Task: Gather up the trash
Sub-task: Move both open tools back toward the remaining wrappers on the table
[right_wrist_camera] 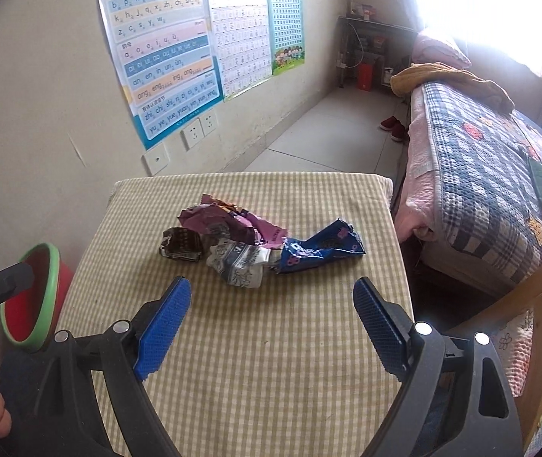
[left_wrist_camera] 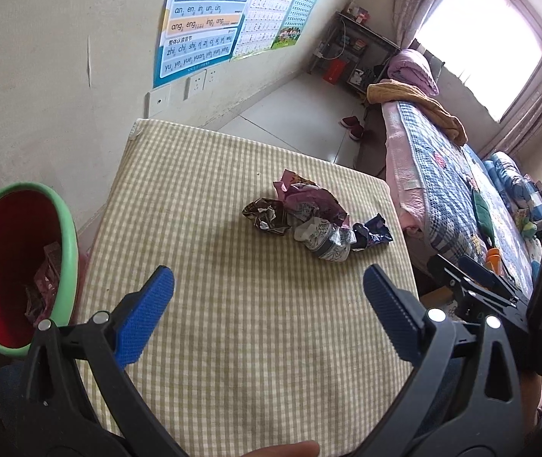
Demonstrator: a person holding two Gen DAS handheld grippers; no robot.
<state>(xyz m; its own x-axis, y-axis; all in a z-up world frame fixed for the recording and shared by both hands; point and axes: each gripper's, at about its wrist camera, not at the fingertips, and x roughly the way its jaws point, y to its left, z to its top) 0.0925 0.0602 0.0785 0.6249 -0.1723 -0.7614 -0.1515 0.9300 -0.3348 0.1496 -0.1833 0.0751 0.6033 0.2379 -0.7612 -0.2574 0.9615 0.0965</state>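
Note:
Several crumpled snack wrappers lie in a pile on the checked tablecloth [left_wrist_camera: 233, 304]: a purple one [left_wrist_camera: 309, 198], a dark brown one [left_wrist_camera: 265, 215], a grey-white one [left_wrist_camera: 322, 242] and a blue one [left_wrist_camera: 374, 230]. In the right wrist view the pile shows as purple wrapper [right_wrist_camera: 217, 219], brown wrapper [right_wrist_camera: 181, 245], grey wrapper [right_wrist_camera: 238, 262] and blue wrapper [right_wrist_camera: 320, 247]. My left gripper [left_wrist_camera: 269, 291] is open and empty, short of the pile. My right gripper [right_wrist_camera: 273, 297] is open and empty, just before the grey wrapper. A red bin with a green rim [left_wrist_camera: 69, 236] stands left of the table and holds some wrappers [left_wrist_camera: 44, 285].
The bin also shows in the right wrist view [right_wrist_camera: 52, 285], with the left gripper's body in front of it. A bed with a plaid quilt [right_wrist_camera: 480, 175] runs along the right of the table. Posters [right_wrist_camera: 164, 53] hang on the wall behind. Red shoes [right_wrist_camera: 393, 125] lie on the floor.

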